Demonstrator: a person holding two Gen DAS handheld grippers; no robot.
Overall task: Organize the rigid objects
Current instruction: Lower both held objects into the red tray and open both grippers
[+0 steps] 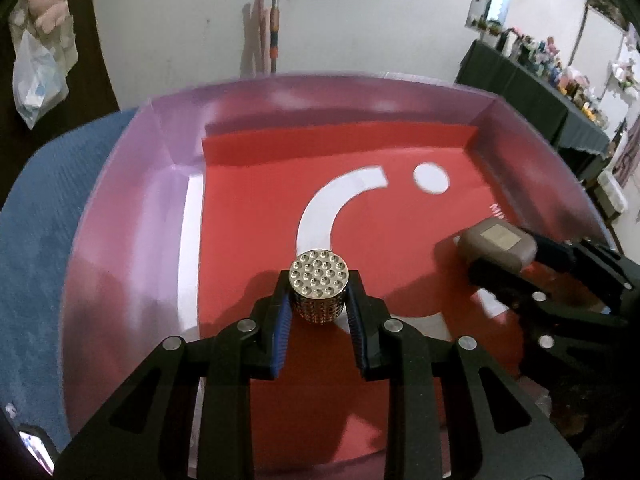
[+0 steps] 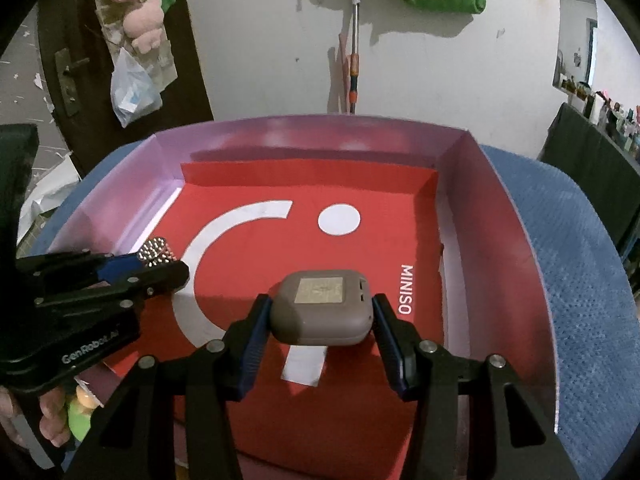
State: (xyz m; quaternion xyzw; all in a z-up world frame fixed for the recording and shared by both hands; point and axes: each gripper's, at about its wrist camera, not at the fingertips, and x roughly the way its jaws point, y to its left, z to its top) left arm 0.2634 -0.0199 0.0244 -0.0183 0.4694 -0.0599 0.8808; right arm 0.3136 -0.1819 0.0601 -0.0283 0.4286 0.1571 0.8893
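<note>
A blue cloth (image 2: 580, 264) carries a shallow box (image 1: 120, 208) with a red liner. Nearest, the left gripper (image 1: 319, 300) has its jaws closed on a studded metal cylinder (image 1: 319, 286) over the liner; the right gripper (image 2: 320, 320) clamps a grey-brown case (image 2: 320, 312). Beyond stands a white wall (image 2: 260, 40).

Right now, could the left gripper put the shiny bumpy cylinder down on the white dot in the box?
Probably yes. The left gripper holds the shiny cylinder, and the white dot lies bare ahead on the red floor, nothing between. The right gripper with its grey case sits off to the side.
</note>
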